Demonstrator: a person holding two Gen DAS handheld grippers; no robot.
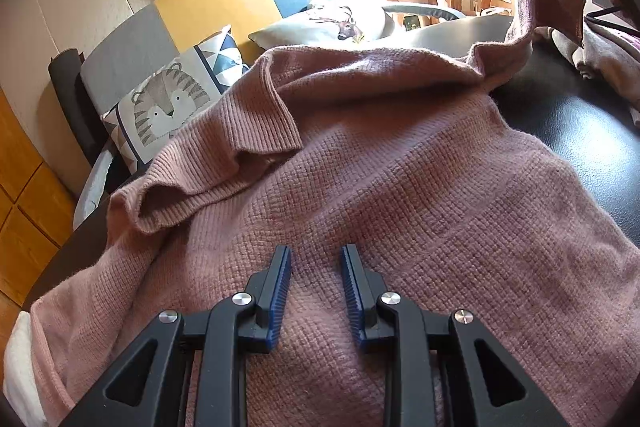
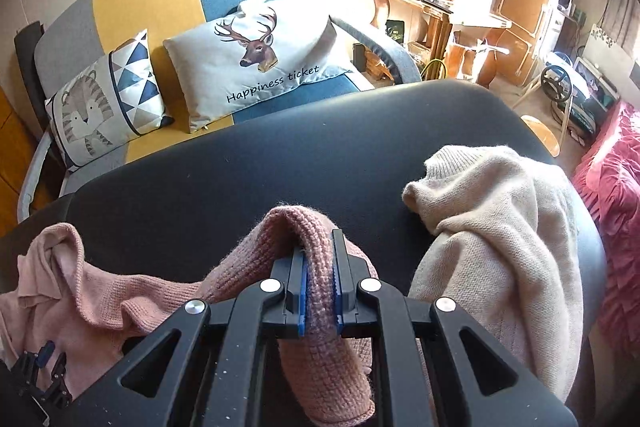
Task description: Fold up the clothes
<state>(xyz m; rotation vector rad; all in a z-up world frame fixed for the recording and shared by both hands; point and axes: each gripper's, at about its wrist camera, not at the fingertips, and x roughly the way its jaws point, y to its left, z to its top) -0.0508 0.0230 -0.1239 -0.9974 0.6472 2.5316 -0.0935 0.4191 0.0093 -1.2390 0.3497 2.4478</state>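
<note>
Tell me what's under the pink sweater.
The pink sweater lies on the dark padded table, bare beyond its edges. A white corner peeks out at lower left; anything else beneath is covered.

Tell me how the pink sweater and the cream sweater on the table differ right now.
The pink sweater is dusty pink with a coarse, open weave; the cream sweater is off-white and finer-knit. The pink sweater is pinched in the right gripper and spreads across the black table under the left gripper; the cream sweater touches neither gripper. The pink sweater is partly laid out; the cream sweater sits bunched in a heap. Both are knitwear, neither folded.
</note>
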